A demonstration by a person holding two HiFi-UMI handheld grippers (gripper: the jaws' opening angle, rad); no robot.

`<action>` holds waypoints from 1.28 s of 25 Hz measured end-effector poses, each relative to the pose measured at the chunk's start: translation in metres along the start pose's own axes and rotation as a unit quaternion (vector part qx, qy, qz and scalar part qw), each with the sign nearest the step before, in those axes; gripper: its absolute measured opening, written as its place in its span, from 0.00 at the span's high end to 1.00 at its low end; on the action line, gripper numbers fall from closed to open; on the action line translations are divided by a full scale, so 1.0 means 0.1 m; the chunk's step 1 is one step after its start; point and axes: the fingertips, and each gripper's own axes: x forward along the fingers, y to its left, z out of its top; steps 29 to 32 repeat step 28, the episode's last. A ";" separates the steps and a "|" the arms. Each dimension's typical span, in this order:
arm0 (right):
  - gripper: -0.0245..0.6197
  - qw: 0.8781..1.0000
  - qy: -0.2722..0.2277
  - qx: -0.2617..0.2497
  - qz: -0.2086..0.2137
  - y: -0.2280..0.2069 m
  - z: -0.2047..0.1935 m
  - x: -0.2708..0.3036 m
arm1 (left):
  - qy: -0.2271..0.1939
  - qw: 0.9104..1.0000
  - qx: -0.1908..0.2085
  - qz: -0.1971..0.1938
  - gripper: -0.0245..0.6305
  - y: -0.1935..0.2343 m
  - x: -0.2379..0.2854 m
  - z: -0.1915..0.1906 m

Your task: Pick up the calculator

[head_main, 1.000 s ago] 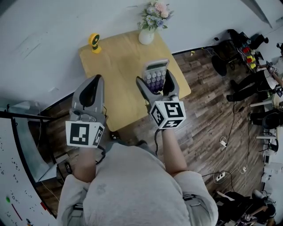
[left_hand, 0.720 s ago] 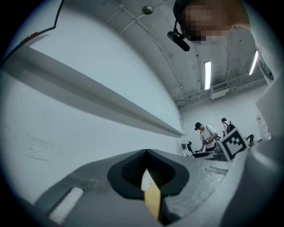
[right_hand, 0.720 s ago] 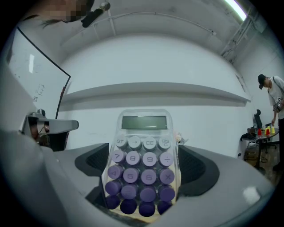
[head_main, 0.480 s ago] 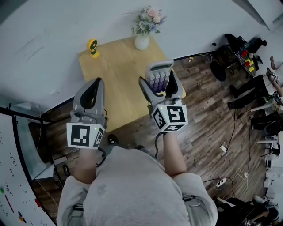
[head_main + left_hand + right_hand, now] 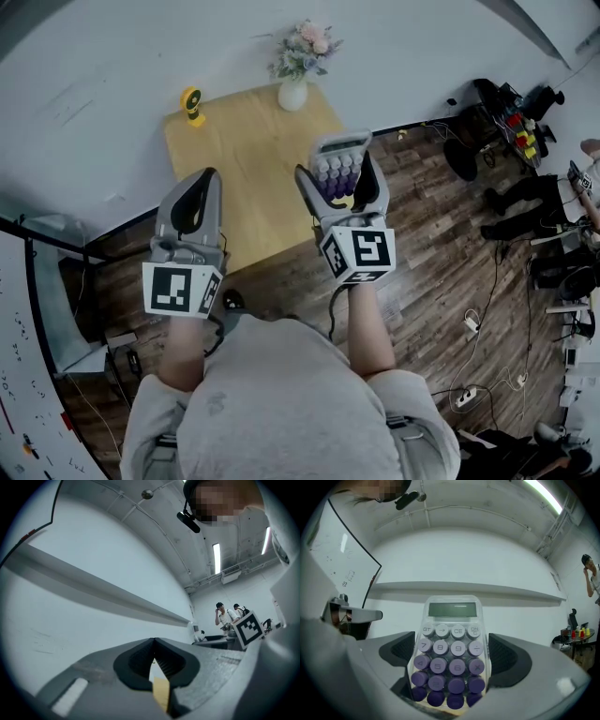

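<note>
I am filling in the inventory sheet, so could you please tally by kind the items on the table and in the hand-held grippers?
calculator: 1, clamped in the right hand-held gripper
vase of flowers: 1, on the table
small yellow gadget: 1, on the table
Total: 3

White wall [image 5: 141, 56], light wooden table [image 5: 234, 159], dark plank floor [image 5: 431, 234], ceiling strip light [image 5: 217, 557]
</note>
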 end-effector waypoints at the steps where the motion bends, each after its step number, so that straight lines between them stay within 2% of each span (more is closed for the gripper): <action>1: 0.20 1.000 0.000 -0.003 0.002 -0.01 0.01 -0.02 | 0.000 1.000 0.001 0.001 0.96 -0.03 0.00 0.01; 18: 0.20 1.000 -0.015 0.003 -0.009 -0.36 0.17 -0.43 | -0.006 0.999 0.025 0.025 0.96 -0.43 -0.05 0.13; 32: 0.20 1.000 -0.021 0.005 -0.012 -0.47 0.20 -0.63 | -0.002 0.999 0.025 0.036 0.96 -0.60 -0.12 0.11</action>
